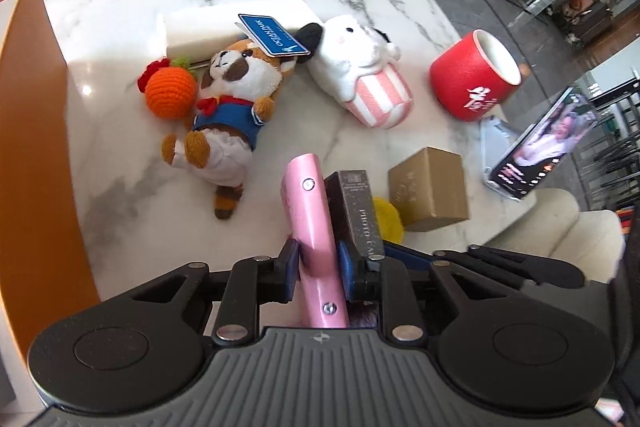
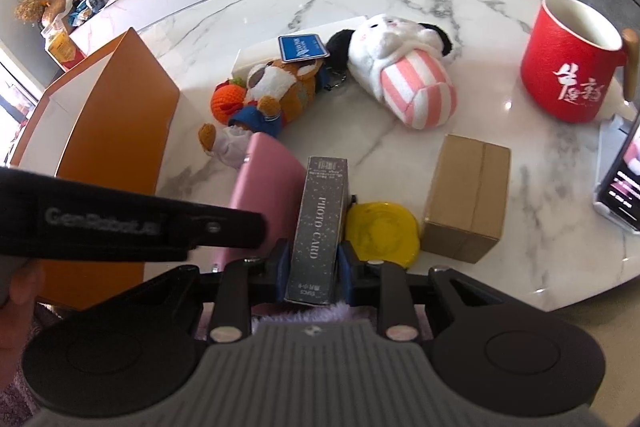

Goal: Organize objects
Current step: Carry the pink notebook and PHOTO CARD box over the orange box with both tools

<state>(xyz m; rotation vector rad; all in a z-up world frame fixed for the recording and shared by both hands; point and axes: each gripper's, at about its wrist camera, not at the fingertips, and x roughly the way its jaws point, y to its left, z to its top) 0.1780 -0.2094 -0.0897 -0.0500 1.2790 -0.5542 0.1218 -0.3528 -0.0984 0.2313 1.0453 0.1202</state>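
My left gripper [image 1: 318, 269] is shut on a flat pink case [image 1: 310, 223], held on edge above the marble table [image 1: 120, 7]. My right gripper [image 2: 314, 269] is shut on a grey "PHOTO CARD" box [image 2: 320, 227], right beside the pink case [image 2: 266, 179]; the box also shows in the left wrist view [image 1: 356, 207]. An orange box [image 2: 116, 131] with an open top stands at the left. A red-panda plush [image 1: 232, 99] with a blue tag, an orange crochet ball [image 1: 170, 93] and a white plush in a pink striped cup [image 1: 360, 75] lie mid-table.
A red mug [image 2: 568, 67] stands at the right, with a phone on a stand [image 1: 536, 147] near the table's edge. A brown cardboard box [image 2: 468, 195] and a yellow disc [image 2: 380, 227] lie close to my right gripper. A white box [image 1: 224, 23] lies behind the plushes.
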